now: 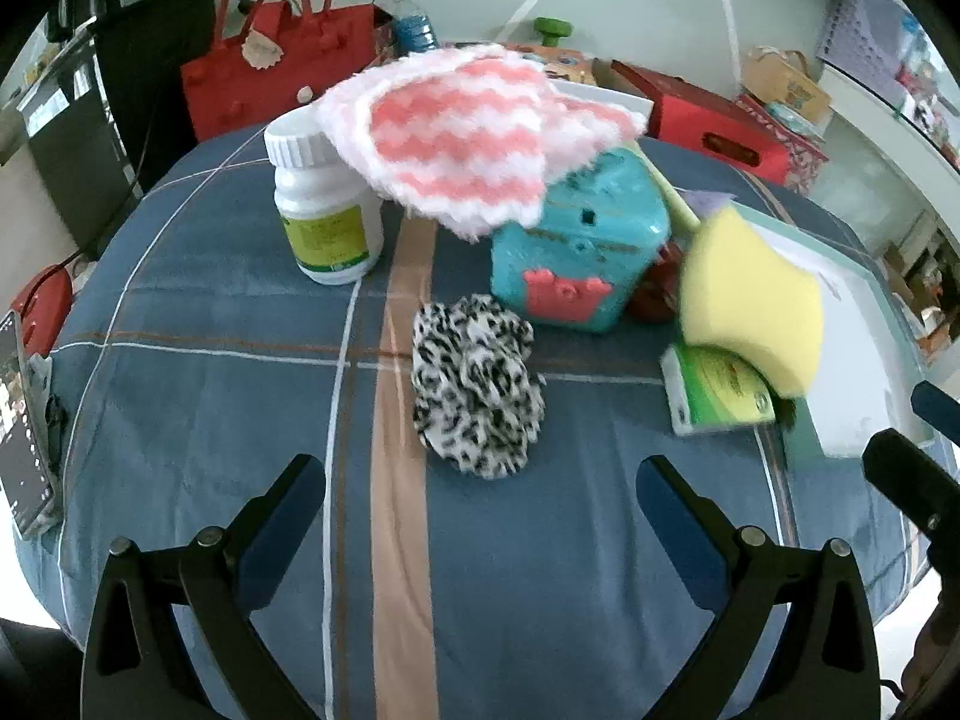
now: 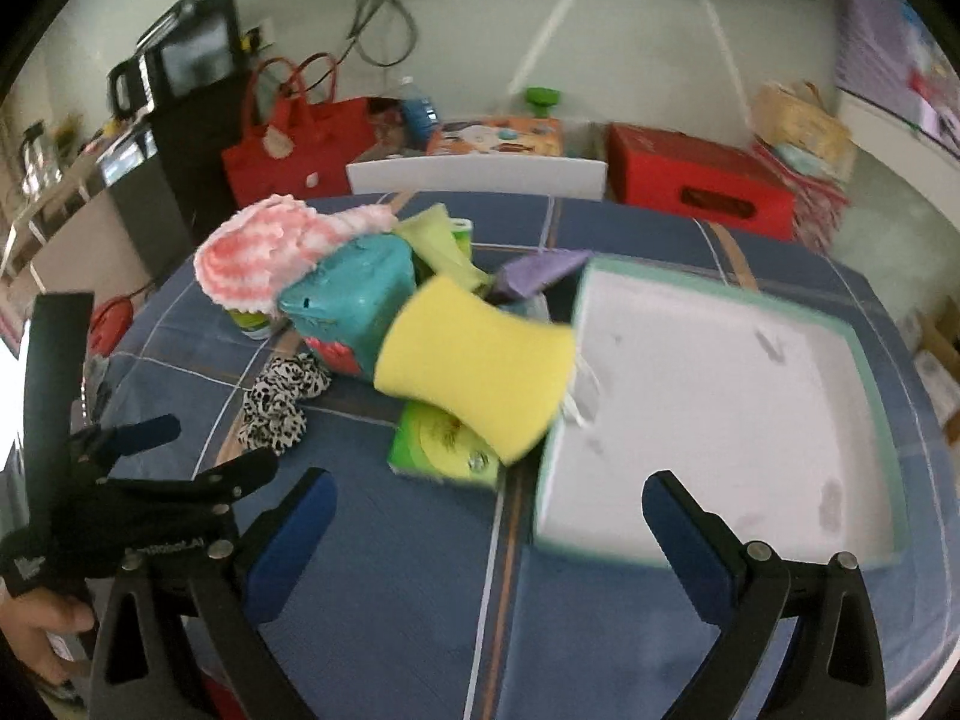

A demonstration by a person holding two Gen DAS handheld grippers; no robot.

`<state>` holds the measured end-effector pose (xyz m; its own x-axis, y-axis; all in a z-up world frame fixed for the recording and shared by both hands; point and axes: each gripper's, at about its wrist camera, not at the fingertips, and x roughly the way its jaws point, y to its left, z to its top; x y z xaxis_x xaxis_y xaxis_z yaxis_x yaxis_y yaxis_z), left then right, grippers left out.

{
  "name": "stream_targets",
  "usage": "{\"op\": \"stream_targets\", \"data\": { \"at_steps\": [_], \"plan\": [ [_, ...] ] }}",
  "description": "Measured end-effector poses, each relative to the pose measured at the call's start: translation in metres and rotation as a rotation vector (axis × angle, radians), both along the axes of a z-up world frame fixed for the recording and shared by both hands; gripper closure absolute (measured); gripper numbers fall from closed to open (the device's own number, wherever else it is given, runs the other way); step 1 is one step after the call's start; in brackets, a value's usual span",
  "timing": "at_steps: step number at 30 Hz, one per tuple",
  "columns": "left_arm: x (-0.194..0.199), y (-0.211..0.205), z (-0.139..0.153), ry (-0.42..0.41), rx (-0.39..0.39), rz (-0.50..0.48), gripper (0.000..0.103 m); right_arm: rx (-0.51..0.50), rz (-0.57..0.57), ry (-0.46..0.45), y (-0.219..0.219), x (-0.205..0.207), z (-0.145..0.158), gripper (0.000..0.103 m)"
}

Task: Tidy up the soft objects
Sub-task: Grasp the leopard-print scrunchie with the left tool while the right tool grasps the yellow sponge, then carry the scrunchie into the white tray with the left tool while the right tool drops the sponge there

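A leopard-print scrunchie point(image 1: 474, 384) point(image 2: 279, 399) lies on the blue checked tablecloth, just ahead of my open left gripper point(image 1: 480, 468). A pink-and-white fluffy cloth point(image 1: 468, 132) point(image 2: 264, 258) is draped over a white bottle point(image 1: 327, 210) and a teal box point(image 1: 576, 246) point(image 2: 354, 300). A yellow sponge point(image 1: 750, 306) point(image 2: 474, 360) looks blurred and rests tilted on a green tissue pack point(image 1: 720, 390) point(image 2: 444, 441), against the white tray's point(image 1: 858, 324) point(image 2: 720, 390) left rim. My right gripper point(image 2: 489, 483) is open and holds nothing, in front of the tray and sponge.
Yellow-green cloth point(image 2: 438, 240) and purple cloth point(image 2: 543, 270) lie behind the teal box. A white chair back point(image 2: 474, 177), a red bag point(image 1: 282, 72) and red boxes point(image 2: 702, 186) stand beyond the table. A phone point(image 1: 21, 444) sits at the left table edge.
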<state>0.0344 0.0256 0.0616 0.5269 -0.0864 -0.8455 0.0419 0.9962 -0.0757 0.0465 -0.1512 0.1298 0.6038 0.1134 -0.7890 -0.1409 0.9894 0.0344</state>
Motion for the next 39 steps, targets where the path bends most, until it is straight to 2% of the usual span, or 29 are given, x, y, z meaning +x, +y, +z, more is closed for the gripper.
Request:
{"op": "stream_targets", "data": {
  "at_steps": [4,9,14,17,18,21,23,24,27,29,33,35,39],
  "plan": [
    [0.017,0.005,-0.002,0.037,0.010,0.011,0.000,-0.069,0.043,0.010,0.010,0.022,-0.006,0.000],
    [0.036,0.013,-0.007,0.069,0.013,0.028,0.000,-0.089,0.045,0.089,0.002,0.047,-0.026,0.000],
    [0.053,0.017,-0.019,0.085,0.023,0.032,0.000,-0.077,0.027,0.108,-0.001,0.056,-0.038,0.000],
    [0.062,0.022,-0.024,0.091,0.024,0.039,0.001,-0.092,0.020,0.103,0.001,0.059,-0.041,0.008],
    [0.067,0.021,-0.032,0.092,0.025,0.040,0.002,-0.094,0.017,0.104,0.001,0.060,-0.042,0.014],
    [0.079,0.024,-0.039,0.097,0.022,0.032,0.009,-0.081,0.027,0.111,0.003,0.062,-0.043,0.028],
    [0.084,0.024,-0.042,0.106,0.019,0.026,0.022,-0.075,0.033,0.112,0.003,0.063,-0.044,0.040],
    [0.085,0.022,-0.042,0.112,0.013,0.023,0.025,-0.067,0.035,0.112,0.002,0.062,-0.044,0.046],
    [0.089,0.021,-0.045,0.122,-0.006,0.014,0.034,-0.052,0.041,0.115,0.002,0.061,-0.044,0.049],
    [0.089,0.015,-0.047,0.126,-0.015,-0.001,0.048,-0.044,0.044,0.116,0.001,0.059,-0.043,0.050],
    [0.086,0.007,-0.047,0.126,-0.010,-0.004,0.057,-0.026,0.049,0.114,0.001,0.054,-0.040,0.052],
    [0.083,0.005,-0.045,0.125,-0.017,0.001,0.065,-0.020,0.049,0.110,0.000,0.051,-0.037,0.052],
    [0.077,0.006,-0.040,0.118,-0.029,0.019,0.070,0.002,0.044,0.095,-0.004,0.043,-0.027,0.052]
  ]
}}
